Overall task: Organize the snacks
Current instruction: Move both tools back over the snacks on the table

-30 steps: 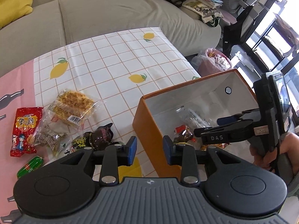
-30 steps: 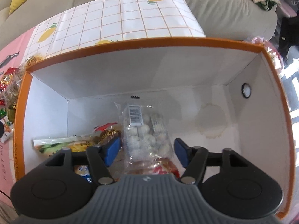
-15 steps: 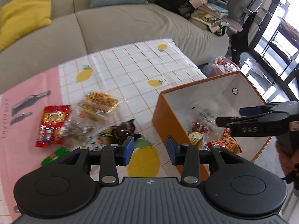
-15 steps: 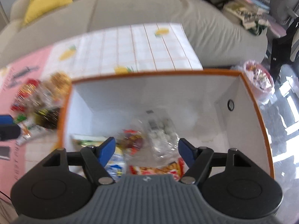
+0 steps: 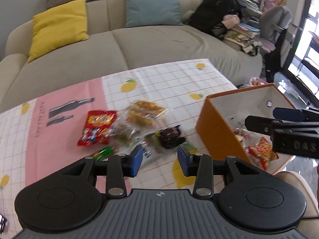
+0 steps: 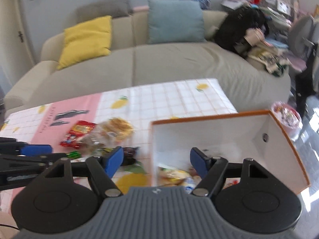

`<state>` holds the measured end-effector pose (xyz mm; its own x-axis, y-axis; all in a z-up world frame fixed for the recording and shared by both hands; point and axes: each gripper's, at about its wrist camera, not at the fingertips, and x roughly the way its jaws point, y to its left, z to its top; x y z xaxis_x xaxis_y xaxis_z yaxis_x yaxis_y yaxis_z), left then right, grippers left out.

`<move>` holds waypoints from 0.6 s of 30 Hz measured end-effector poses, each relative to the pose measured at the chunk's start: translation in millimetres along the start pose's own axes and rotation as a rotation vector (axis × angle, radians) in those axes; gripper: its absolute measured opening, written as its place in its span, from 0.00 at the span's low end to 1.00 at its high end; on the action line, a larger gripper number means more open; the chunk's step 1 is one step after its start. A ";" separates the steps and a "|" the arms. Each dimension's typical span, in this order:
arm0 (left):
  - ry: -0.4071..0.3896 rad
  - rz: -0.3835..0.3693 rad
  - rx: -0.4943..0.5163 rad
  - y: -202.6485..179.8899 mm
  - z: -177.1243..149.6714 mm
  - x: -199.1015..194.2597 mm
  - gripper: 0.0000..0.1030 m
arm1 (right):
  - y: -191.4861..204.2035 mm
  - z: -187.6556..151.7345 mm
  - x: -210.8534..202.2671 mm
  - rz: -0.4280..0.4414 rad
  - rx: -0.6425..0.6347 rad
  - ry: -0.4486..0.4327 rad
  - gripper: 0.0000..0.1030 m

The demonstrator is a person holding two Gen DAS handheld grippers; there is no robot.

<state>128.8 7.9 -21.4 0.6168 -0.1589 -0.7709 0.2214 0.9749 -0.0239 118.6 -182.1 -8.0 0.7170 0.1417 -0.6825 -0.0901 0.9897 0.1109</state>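
Beside the orange box [image 5: 217,131], loose snack packets [image 5: 127,127] lie under both wide-spread, empty grippers.

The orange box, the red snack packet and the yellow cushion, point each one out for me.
orange box [image 5: 216,131]: left wrist view, on its orange outer side wall.
red snack packet [image 5: 97,127]: left wrist view, middle of its printed front.
yellow cushion [image 6: 86,39]: right wrist view, centre of its face.

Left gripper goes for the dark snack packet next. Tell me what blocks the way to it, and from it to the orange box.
Nothing visible blocks either path. The left gripper hangs with open, empty jaws just short of the dark snack packet. Between the packet and the orange box lies only bare tablecloth; the packet must clear the box's wall.
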 end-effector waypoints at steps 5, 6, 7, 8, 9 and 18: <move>-0.040 0.046 -0.052 23.7 -20.5 -1.9 0.45 | 41.6 -14.9 1.2 0.057 -0.064 -0.019 0.74; -0.043 0.059 -0.065 29.4 -24.0 -1.9 0.46 | 48.2 -17.2 4.2 0.067 -0.071 -0.013 0.75; -0.038 0.068 -0.083 36.0 -27.4 -0.9 0.47 | 54.3 -20.5 8.0 0.075 -0.077 -0.008 0.75; -0.031 0.066 -0.106 43.2 -30.7 0.3 0.53 | 61.6 -23.9 12.5 0.084 -0.084 -0.004 0.75; -0.025 0.056 -0.136 50.8 -33.9 1.4 0.58 | 67.2 -27.3 16.5 0.086 -0.093 0.000 0.75; 0.005 0.010 -0.293 102.6 -63.2 17.2 0.62 | 103.0 -52.9 58.9 0.060 -0.180 0.052 0.75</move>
<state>114.4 115.0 -77.4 0.6141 -0.1486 -0.7751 -0.0128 0.9801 -0.1980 115.0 -70.8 -75.0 0.6703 0.1967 -0.7155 -0.2575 0.9660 0.0244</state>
